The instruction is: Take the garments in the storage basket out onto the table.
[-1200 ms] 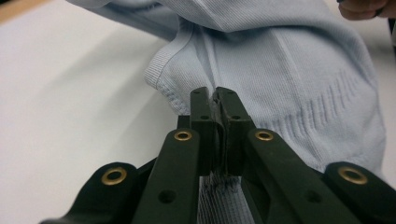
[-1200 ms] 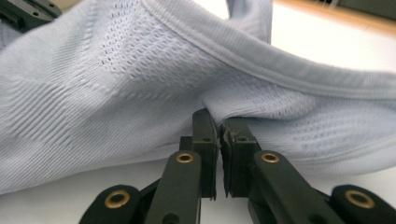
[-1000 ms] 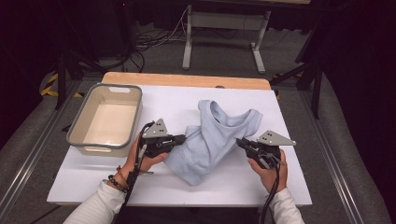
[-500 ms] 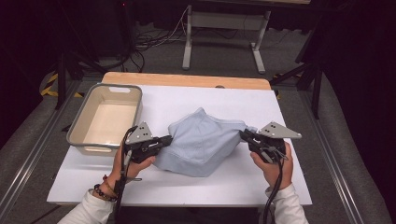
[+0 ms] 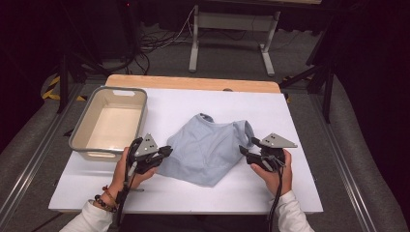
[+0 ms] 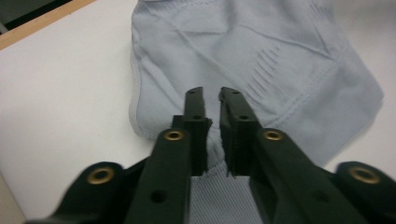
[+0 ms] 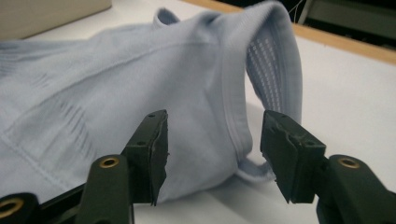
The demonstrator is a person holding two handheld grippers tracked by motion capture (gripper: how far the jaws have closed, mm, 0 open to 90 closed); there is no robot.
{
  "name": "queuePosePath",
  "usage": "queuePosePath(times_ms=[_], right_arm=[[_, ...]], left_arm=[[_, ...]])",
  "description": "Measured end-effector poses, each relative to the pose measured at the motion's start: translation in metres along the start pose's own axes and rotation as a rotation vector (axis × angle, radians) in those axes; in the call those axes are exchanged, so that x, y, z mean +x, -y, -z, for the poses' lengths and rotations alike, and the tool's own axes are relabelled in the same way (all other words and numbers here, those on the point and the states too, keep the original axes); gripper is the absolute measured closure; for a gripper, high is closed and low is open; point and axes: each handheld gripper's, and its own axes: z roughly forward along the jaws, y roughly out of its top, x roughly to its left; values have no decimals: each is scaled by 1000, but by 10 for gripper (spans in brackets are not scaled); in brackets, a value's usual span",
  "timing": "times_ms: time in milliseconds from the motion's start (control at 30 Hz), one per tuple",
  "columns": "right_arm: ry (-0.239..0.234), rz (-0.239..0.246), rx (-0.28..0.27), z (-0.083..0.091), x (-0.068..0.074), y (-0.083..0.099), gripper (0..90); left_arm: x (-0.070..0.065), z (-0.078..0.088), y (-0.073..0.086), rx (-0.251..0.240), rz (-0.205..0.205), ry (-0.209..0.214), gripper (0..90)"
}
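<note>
We are working on a pale blue garment [image 5: 209, 149] that is lying spread and rumpled on the white tabletop [image 5: 290, 111], about midway across it and toward our near edge. Its neck opening is pointing away from us, and a looped strap or sleeve edge is standing up at its right side, where the right gripper view is showing it as a tall fold with a mesh weave [image 7: 273, 70].

Our left gripper [image 5: 164, 152] is sitting at the garment's near left corner. In the left gripper view its jaws have just been opening: they are standing a narrow gap apart, with the cloth [image 6: 243, 60] lying under and between them, and the pads are no longer pinching it.

Our right gripper [image 5: 244, 151] is resting at the garment's right edge, just below the raised strap. Its jaws have just been opening as well, and in the right gripper view they are standing well apart, straddling the hemmed edge of the fabric without pressing on it.

Each gripper is being held by a hand in a white sleeve; the left wrist is wearing a beaded bracelet [image 5: 102, 202].

To the left of the garment, a beige rectangular tub [image 5: 82, 142] is sitting on the table, just beyond the left gripper. A strip of wooden edge [image 5: 193, 83] is showing along the table's far side.
</note>
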Motion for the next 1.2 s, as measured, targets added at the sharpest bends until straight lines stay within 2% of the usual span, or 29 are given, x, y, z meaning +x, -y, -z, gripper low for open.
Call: queuePosePath(times_ms=[100,167,300,367,467,633,767,867,933,967,1033,1133,1167,1200], right_arm=[[-45,-22,17,-5,-5,7,409],[-66,-14,50,-12,-6,11,396],[-73,-21,113,-25,-6,20,335],[-83,-39,118,-28,-8,22,312],[-86,-68,121,-30,-11,25,260],[-124,-107,129,-35,-15,29,243],[-156,-93,133,-37,-13,29,312],[-173,-87,134,-38,-12,29,341],[-185,-89,135,-39,-11,29,380],[-195,-86,137,-39,-12,29,441],[-202,-72,141,-40,-10,29,477],[-208,-53,141,-40,-7,28,608],[-208,-53,141,-40,-7,28,608],[-196,-43,140,-40,-7,28,648]], left_arm=[[-3,-6,2,22,-17,8,700],[-6,-8,5,44,-38,24,632],[-10,-12,12,73,-63,5,525],[-11,-13,16,75,-68,-4,450],[-11,-12,22,81,-81,-5,393],[-8,-12,28,93,-55,-26,316],[-1,-13,30,91,-12,-19,296],[1,-16,31,108,-7,-21,267],[4,-21,33,129,24,10,285],[6,-22,34,143,35,20,291],[10,-23,36,141,61,52,334],[11,-22,37,143,69,75,423],[11,-22,37,143,69,75,453],[11,-21,36,143,60,79,453]])
